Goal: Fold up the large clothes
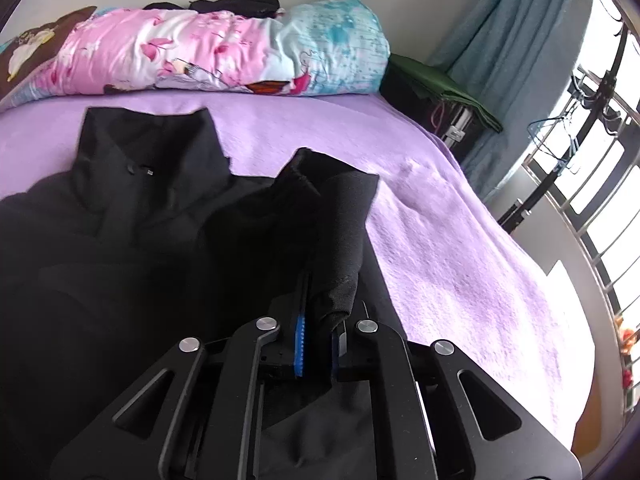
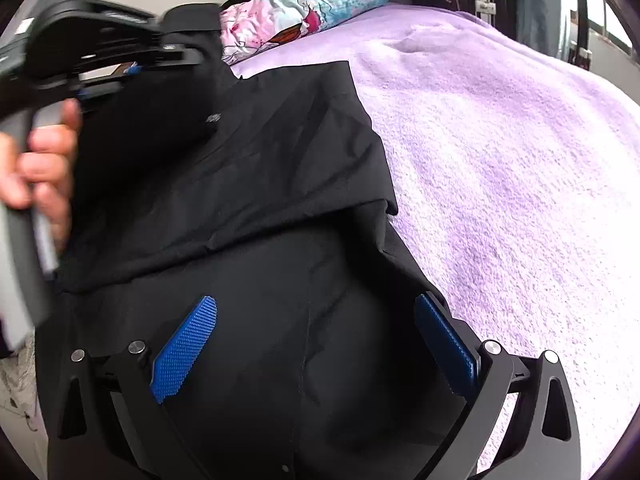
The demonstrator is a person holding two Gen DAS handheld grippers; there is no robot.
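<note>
A large black garment (image 1: 120,208) with a collar lies spread on the purple blanket (image 1: 460,240). My left gripper (image 1: 318,320) is shut on a fold of the black sleeve (image 1: 344,232), which it holds raised above the garment. In the right wrist view the same garment (image 2: 248,184) fills the middle, with one flap folded across it. My right gripper (image 2: 316,320) is open, its blue pads (image 2: 184,344) spread wide just over the black cloth. The left gripper (image 2: 120,52) and the hand that holds it show blurred at the upper left.
A rolled pink and blue quilt (image 1: 224,52) lies along the head of the bed. A dark stand with a green cloth (image 1: 436,84), a blue curtain (image 1: 512,48) and a barred window (image 1: 592,184) are to the right. Bare purple blanket (image 2: 500,160) extends right of the garment.
</note>
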